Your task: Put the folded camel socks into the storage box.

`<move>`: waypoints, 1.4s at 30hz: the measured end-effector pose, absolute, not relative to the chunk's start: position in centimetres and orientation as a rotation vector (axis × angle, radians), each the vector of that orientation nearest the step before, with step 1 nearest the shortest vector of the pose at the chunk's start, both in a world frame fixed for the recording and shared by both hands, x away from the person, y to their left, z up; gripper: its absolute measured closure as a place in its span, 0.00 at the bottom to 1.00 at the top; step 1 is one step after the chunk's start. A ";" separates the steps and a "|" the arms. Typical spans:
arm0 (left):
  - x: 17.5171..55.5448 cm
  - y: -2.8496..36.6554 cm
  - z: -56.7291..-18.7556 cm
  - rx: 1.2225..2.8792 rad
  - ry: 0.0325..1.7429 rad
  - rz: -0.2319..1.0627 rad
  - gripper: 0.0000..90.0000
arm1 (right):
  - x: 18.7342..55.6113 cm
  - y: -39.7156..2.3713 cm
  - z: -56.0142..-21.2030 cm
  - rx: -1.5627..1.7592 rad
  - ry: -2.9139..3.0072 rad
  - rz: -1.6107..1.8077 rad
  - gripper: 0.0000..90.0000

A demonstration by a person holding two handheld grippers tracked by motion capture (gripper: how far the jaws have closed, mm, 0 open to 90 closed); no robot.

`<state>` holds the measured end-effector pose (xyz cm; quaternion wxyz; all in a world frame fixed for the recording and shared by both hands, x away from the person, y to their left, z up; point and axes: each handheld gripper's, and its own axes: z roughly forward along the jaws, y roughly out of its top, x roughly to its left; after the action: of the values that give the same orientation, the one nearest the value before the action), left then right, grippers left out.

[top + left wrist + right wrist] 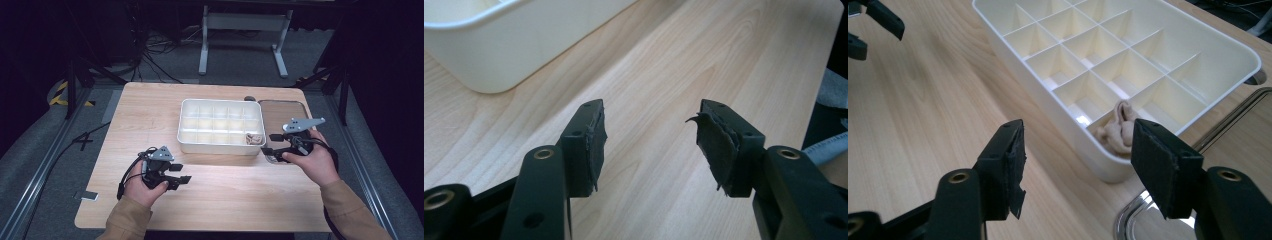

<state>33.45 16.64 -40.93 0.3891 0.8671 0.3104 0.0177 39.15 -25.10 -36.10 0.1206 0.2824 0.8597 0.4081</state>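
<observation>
Now both grippers are released and hold nothing. A beige knotted piece point(1118, 131) lies in the near corner compartment of the white divider tray point(1048, 105), centre-right of frame, just beyond the right gripper point(1078, 160); the left gripper point(175, 175) sits well apart, lower left.

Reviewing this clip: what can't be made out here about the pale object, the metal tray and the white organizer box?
- Pale object: right gripper view, partly behind the right claw pad; too small in the high view to identify.
- Metal tray: contents unclear; hand and claw cover its near end in the high view, the frame edge cuts it in the right gripper view.
- White organizer box: left gripper view, interior cut off.
</observation>
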 end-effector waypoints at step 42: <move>32.8 17.8 -44.5 2.273 0.785 0.096 0.50 | 33.2 -25.1 -47.5 0.700 2.529 1.262 0.41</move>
<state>32.83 17.78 -44.48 0.3590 0.8815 0.3045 0.0373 33.22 -25.08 -47.55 0.1145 0.2389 0.8629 0.4304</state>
